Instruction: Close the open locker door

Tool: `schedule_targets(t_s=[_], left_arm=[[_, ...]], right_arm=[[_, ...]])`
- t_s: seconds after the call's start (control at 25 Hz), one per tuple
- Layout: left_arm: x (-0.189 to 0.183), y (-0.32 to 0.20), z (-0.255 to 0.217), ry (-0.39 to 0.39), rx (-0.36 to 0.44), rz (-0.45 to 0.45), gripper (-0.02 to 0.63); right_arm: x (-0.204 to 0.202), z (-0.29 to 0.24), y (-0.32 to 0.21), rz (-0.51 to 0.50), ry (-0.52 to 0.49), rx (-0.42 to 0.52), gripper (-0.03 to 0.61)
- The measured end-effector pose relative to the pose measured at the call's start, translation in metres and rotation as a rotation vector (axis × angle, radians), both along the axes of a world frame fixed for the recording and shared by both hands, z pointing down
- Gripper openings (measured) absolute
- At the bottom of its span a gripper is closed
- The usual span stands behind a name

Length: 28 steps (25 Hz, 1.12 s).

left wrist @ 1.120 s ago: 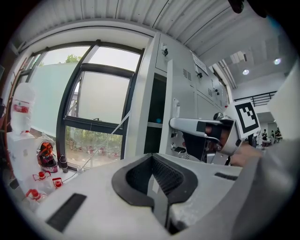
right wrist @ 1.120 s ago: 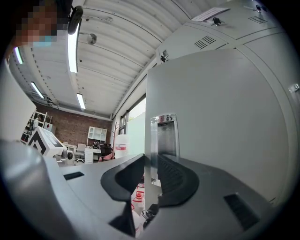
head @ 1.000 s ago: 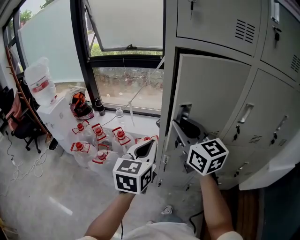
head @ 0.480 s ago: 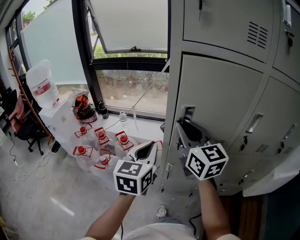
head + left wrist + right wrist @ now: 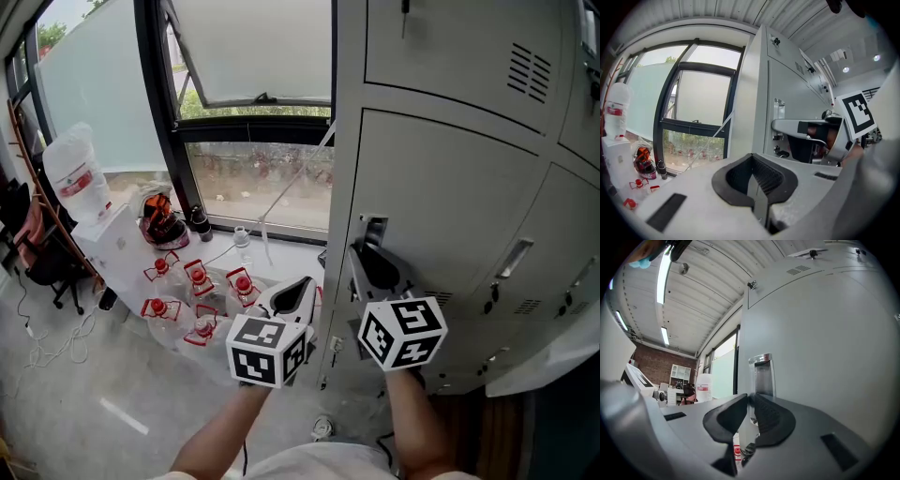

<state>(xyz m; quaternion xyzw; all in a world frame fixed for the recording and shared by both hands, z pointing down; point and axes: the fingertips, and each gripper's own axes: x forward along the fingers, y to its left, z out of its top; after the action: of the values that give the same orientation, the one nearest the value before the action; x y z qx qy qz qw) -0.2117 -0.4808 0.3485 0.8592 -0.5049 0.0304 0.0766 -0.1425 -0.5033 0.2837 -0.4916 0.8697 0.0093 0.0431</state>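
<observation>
The grey locker door (image 5: 450, 187) stands almost flush with the lockers around it. Its chrome handle (image 5: 373, 230) sits at the door's left edge. My right gripper (image 5: 375, 272) is at that handle; in the right gripper view its jaws (image 5: 750, 404) are closing, with the thin handle plate (image 5: 761, 373) pinched between the pads. My left gripper (image 5: 298, 289) hangs to the left of the door, apart from it and shut on nothing (image 5: 752, 164). From the left gripper view I see the right gripper (image 5: 806, 136) against the door (image 5: 787, 93).
Closed lockers stand above (image 5: 450, 47) and to the right (image 5: 553, 262). Left of the lockers is a window (image 5: 253, 178). Several red-capped water bottles (image 5: 197, 281) lie on the floor below it, beside a white dispenser with a large jug (image 5: 75, 173).
The door has swung from ajar to nearly flush, and the dark gap along its top and left edge is gone. My right gripper moved with it at the handle. The left gripper barely moved.
</observation>
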Motion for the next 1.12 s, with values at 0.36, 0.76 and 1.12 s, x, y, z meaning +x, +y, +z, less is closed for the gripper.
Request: schedule_targets(t_s=[0.36, 0.76, 1.12], left_arm=[[0.004, -0.013, -0.001, 0.002, 0.004, -0.001, 0.006], [0.002, -0.009, 0.007, 0.0, -0.013, -0.009, 0.006], [-0.006, 0.0, 0.006, -0.003, -0.009, -0.028, 0.006]], right_arm=[[0.002, 0.001, -0.01, 0.044, 0.014, 0.004, 0.046], [0.002, 0.001, -0.01, 0.059, 0.044, 0.013, 0.048], [0.005, 0.004, -0.009, 0.072, 0.075, 0.013, 0.044]])
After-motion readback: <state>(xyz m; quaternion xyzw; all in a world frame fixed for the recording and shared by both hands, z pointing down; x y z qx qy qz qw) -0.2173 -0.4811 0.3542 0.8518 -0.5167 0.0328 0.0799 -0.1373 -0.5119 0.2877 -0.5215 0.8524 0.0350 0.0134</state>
